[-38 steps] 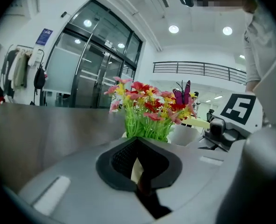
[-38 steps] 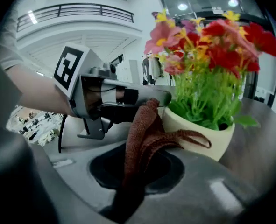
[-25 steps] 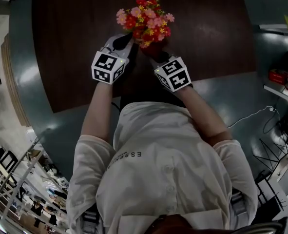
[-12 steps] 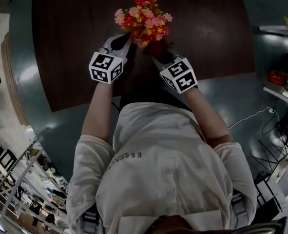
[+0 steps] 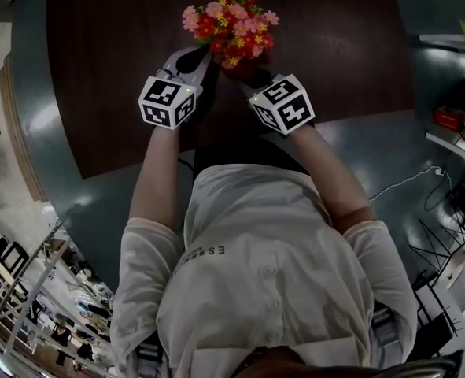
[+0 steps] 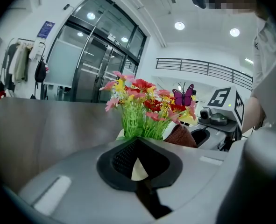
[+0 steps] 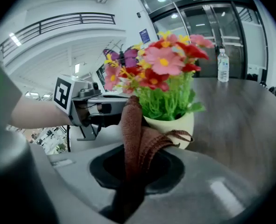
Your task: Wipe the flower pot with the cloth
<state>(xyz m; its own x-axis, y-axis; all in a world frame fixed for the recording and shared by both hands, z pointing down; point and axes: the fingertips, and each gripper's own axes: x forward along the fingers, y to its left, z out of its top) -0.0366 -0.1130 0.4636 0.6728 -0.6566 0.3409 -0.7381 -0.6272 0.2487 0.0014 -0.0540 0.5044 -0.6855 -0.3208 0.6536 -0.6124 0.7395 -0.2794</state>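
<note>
Beneath the flower pot (image 7: 173, 125), a wide dark table (image 5: 122, 69), bare close around the pot. Above the pot and filling its mouth, a bunch of red, pink and yellow flowers (image 5: 230, 26), probably artificial. At the left of the pot, close against its side, the left gripper (image 5: 201, 56), jaws shut together with nothing seen clamped between them; contact of the tips with the pot not clear. At the right of the pot, the right gripper (image 5: 246, 75), jaws closed on the brown cloth (image 7: 137, 134), folded, standing up out of the pads and leaning against the pot's side near the rim. Well behind the pot, a small water bottle (image 7: 223, 65). Judged as in the middle of wiping, with much of the wall likely not yet reached. From here, beware of tipping or sliding the pot by pressing the cloth too hard sideways without a firm hold from the left side. Beware also of wiping too high and catching the green stems, and of losing the cloth from the pads by dragging on one loose fold only.
</note>
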